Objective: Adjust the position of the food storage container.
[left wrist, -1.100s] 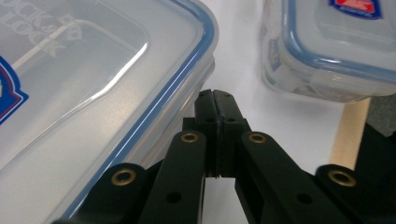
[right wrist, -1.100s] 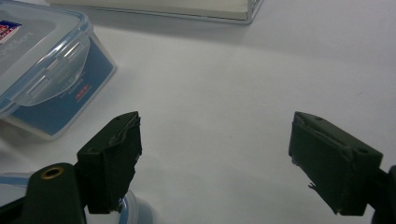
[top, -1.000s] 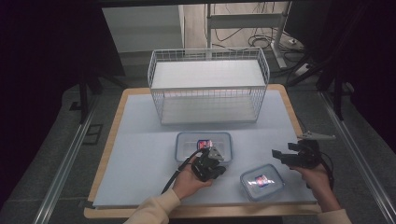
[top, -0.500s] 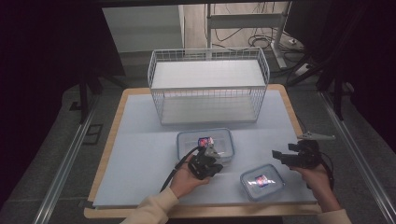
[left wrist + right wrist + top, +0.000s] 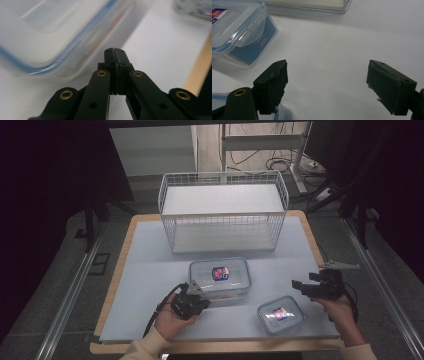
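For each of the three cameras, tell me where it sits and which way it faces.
High view: above the person's side, looking forward and down at the table, wire basket, both hands and grippers.
Left gripper view: on the left gripper, jaws shut, facing the large container.
Right gripper view: on the right gripper, jaws open, facing bare tabletop.
Shared: the large container appears in all three.

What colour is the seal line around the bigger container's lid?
Blue, edging the clear lid of the bigger container; it shows best in the left gripper view.
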{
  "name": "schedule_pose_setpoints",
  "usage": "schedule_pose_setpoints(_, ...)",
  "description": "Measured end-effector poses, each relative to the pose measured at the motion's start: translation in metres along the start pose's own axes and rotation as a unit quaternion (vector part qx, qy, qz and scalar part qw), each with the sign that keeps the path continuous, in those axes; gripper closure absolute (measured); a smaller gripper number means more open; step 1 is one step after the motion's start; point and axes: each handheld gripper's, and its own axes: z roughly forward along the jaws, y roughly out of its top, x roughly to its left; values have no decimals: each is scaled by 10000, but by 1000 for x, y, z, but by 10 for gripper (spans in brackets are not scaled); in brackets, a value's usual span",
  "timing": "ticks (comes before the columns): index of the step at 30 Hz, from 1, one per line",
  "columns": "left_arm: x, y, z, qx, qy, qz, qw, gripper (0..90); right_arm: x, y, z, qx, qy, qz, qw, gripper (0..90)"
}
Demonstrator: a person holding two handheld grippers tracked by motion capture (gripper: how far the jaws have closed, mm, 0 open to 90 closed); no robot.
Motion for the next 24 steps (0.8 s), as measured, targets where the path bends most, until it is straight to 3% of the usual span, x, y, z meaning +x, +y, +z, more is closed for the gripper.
schedule_pose_setpoints(1, 2, 0, 0, -24, 14, -27, 10000, 900, 0, 0, 0, 7, 1, 7, 10000, 172)
schedule_pose_setpoints(2, 7, 0, 2, -31, -106, -153, 9998, 900, -1, -1, 0, 14, -4, -4, 10000, 172)
schedule_pose_setpoints(14, 16, 10, 13, -132, -262, -235, 9993, 900, -1, -1, -1, -3, -28, 7, 10000, 173)
schedule_pose_setpoints(21, 15, 11, 14, -118, -272, -230, 9993, 900, -1, -1, 1, 22, -20, -17, 10000, 172)
schedule_pose_setpoints(24, 11, 7, 5, -196, -347, -201, 9990, 900, 0, 1, -1, -15, -16, -17, 10000, 173)
